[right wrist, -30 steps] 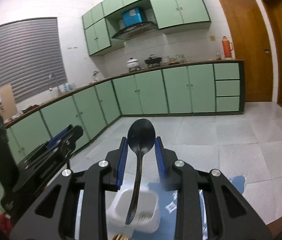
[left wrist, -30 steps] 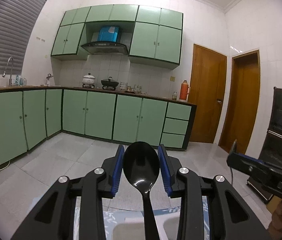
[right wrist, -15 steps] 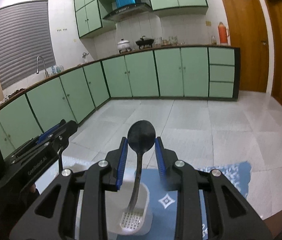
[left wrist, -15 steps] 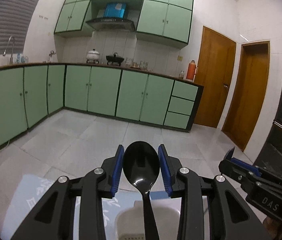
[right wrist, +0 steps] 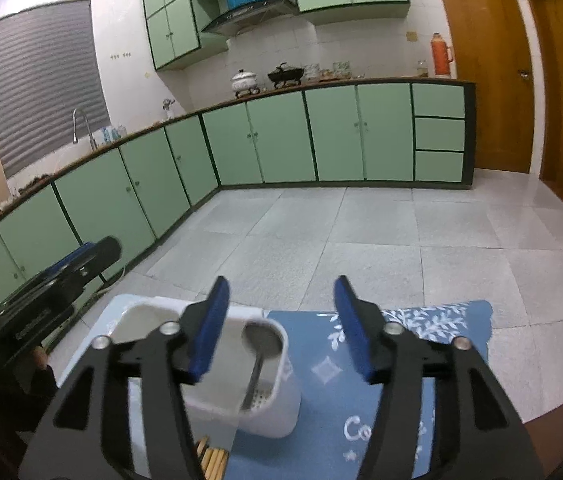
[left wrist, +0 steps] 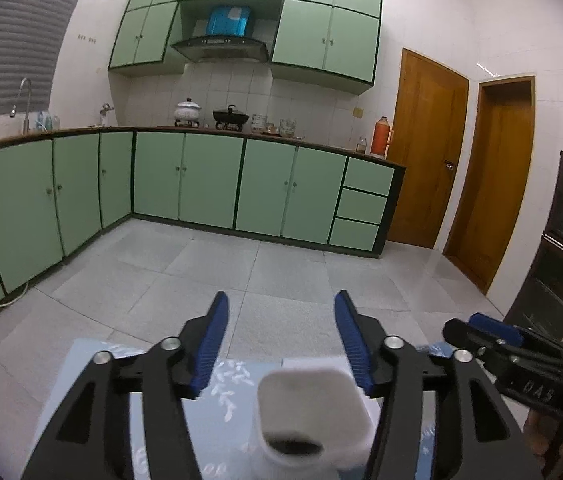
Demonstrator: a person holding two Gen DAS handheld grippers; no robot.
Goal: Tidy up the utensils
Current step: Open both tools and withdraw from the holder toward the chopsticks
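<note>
The left claw (left wrist: 279, 332) and right claw (right wrist: 281, 320) have just been opening and stand spread, nothing between them. A black long-handled spoon (right wrist: 259, 354) stands in the white plastic utensil holder (right wrist: 277, 412) (on a blue patterned cloth (right wrist: 333, 364)).

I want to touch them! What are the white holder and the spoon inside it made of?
The white holder looks like matte plastic: smooth, rounded walls with a perforated bottom. The spoon is dark with a soft sheen, so probably plastic or coated metal; the look alone cannot settle which.
</note>
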